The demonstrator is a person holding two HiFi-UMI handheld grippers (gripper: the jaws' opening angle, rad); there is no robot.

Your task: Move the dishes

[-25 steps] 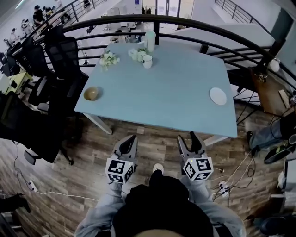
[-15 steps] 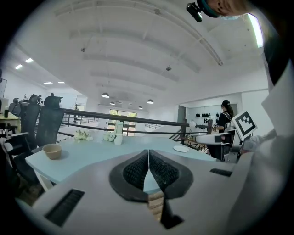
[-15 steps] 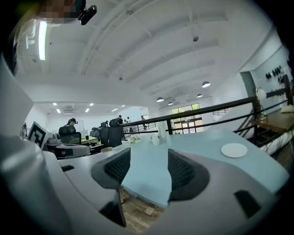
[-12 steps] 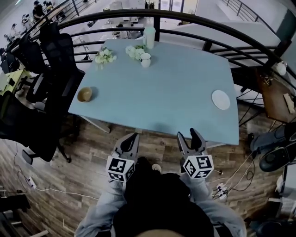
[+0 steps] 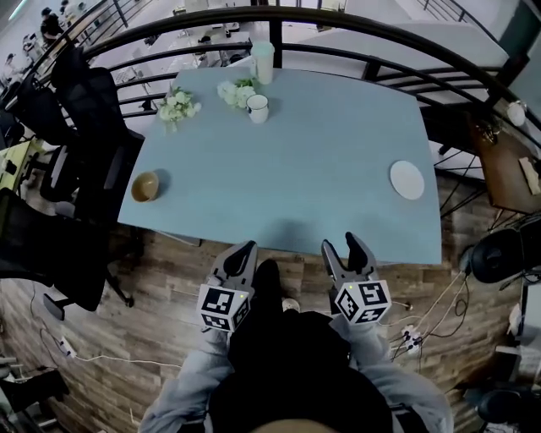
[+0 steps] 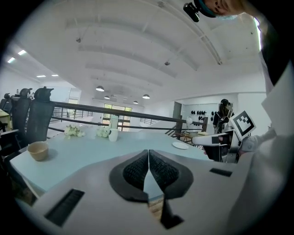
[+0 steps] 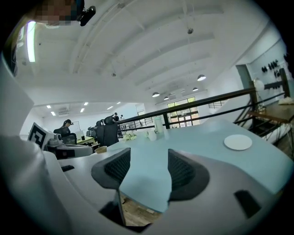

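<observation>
A white plate (image 5: 407, 180) lies near the right edge of the light blue table (image 5: 304, 178). A brown bowl (image 5: 144, 186) sits at the table's left edge, and a white mug (image 5: 257, 108) stands at the far side. Both grippers hover over the wooden floor just short of the table's near edge, touching nothing. My left gripper (image 5: 243, 251) is shut and empty, its pads meeting (image 6: 148, 152). My right gripper (image 5: 346, 246) is open with nothing between its fingers (image 7: 148, 160). The right gripper view shows the plate (image 7: 238, 142) ahead to the right; the left gripper view shows the bowl (image 6: 38, 150) to the left.
Two small flower bunches (image 5: 173, 106) (image 5: 232, 91) and a tall pale cup (image 5: 263, 62) stand at the table's far edge. A black railing (image 5: 355, 25) curves behind the table. Black office chairs (image 5: 84, 110) crowd the left side. Cables lie on the floor (image 5: 423, 330) at right.
Both grippers have moved forward toward the table's near edge, and the table now sits closer in view. Neither gripper's jaws have changed.
</observation>
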